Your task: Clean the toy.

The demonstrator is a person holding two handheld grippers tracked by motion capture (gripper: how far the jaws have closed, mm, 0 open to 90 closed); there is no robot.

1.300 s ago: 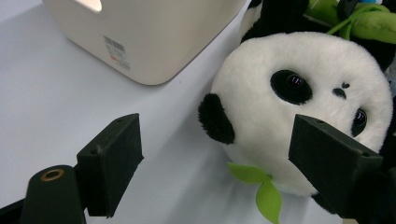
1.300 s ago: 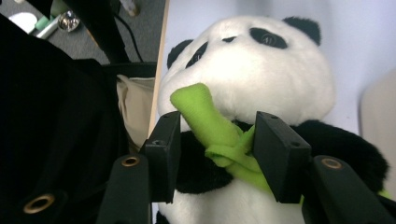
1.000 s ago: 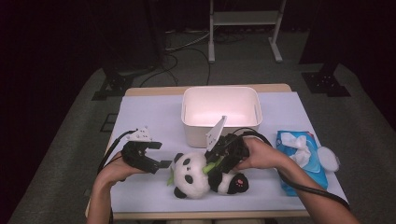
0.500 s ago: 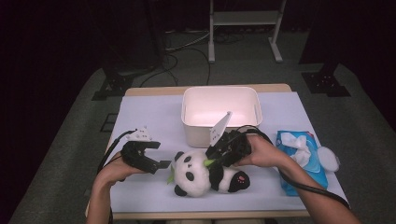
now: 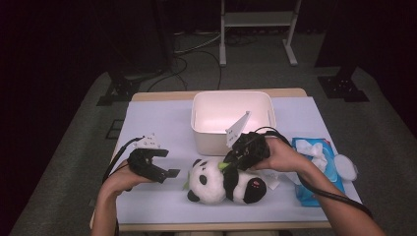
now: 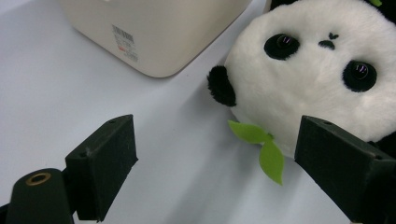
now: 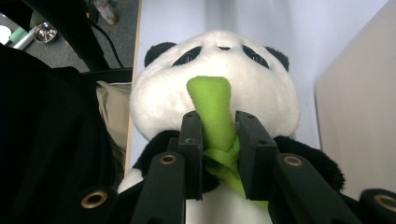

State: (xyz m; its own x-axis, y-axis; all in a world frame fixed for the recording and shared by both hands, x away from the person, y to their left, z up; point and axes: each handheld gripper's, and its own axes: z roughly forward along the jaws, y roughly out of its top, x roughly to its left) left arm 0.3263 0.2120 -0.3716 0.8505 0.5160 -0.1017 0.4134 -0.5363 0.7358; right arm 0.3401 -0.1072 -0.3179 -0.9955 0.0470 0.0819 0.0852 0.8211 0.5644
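Observation:
A black and white panda plush (image 5: 212, 181) lies on the lilac table cover, head to the left, in front of a white box (image 5: 231, 123). My right gripper (image 5: 230, 164) is at the panda's chest. In the right gripper view, my right gripper (image 7: 218, 123) is shut on the green bamboo stalk (image 7: 211, 105) under the panda's chin (image 7: 215, 79). My left gripper (image 5: 169, 173) stands open just left of the head. In the left gripper view, my left gripper (image 6: 219, 163) has its jaws wide apart, the panda's face (image 6: 308, 79) and a green leaf (image 6: 262, 145) near the right one.
A blue pack of wipes (image 5: 314, 169) with a white round lid (image 5: 347, 167) lies at the right of the table. The box wall (image 6: 154, 32) is close behind the left gripper. A metal rack (image 5: 258, 19) and cables stand on the floor beyond the table.
The right gripper has drawn slightly up and to the right with the green stalk, and the panda has shifted a little with it. The left gripper has hardly moved.

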